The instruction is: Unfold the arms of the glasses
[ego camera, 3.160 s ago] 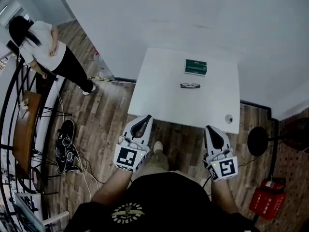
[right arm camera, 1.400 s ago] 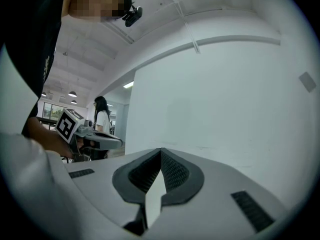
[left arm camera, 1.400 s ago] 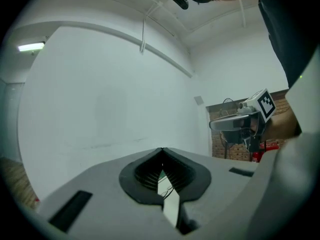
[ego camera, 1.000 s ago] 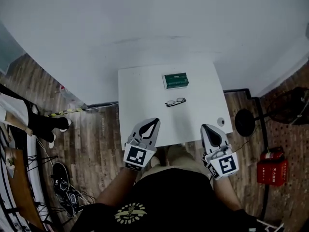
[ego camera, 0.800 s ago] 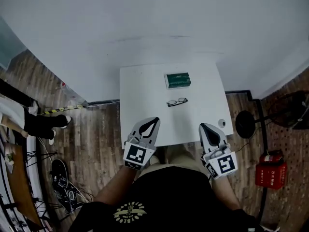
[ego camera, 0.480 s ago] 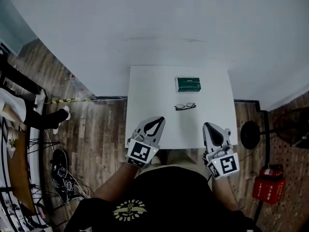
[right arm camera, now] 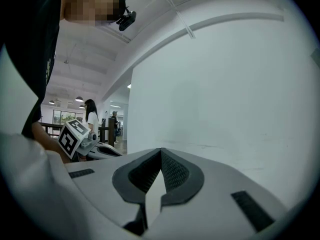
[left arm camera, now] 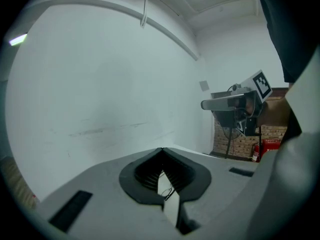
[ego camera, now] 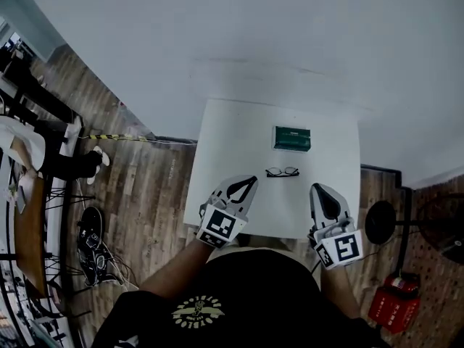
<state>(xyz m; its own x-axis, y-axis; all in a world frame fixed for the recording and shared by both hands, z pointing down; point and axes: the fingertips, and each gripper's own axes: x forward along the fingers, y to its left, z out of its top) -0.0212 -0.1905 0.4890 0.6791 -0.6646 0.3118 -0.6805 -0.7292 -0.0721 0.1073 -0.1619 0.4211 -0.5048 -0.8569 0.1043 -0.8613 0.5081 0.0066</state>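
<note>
Black-framed glasses (ego camera: 282, 172) lie folded on the white table (ego camera: 232, 136), just in front of a green box (ego camera: 291, 138). My left gripper (ego camera: 251, 180) hangs over the table's near left part, its tip a short way left of the glasses and apart from them; its jaws meet at the tip, shut on nothing. In the left gripper view (left arm camera: 161, 149) the glasses (left arm camera: 167, 193) show small through the slot behind the tips. My right gripper (ego camera: 320, 188) is over the near right edge, shut and empty; its own view (right arm camera: 161, 149) shows only wall ahead.
The table stands against a white wall. A black round stand base (ego camera: 382, 222) and a red case (ego camera: 391, 303) are on the wooden floor at the right. At the left are a person's legs (ego camera: 69, 167), shoes (ego camera: 90, 230) and cables.
Both grippers have moved forward from the table's near edge to over the tabletop, closer to the glasses. Glasses and box have not moved on the table. Both pairs of jaws stay shut.
</note>
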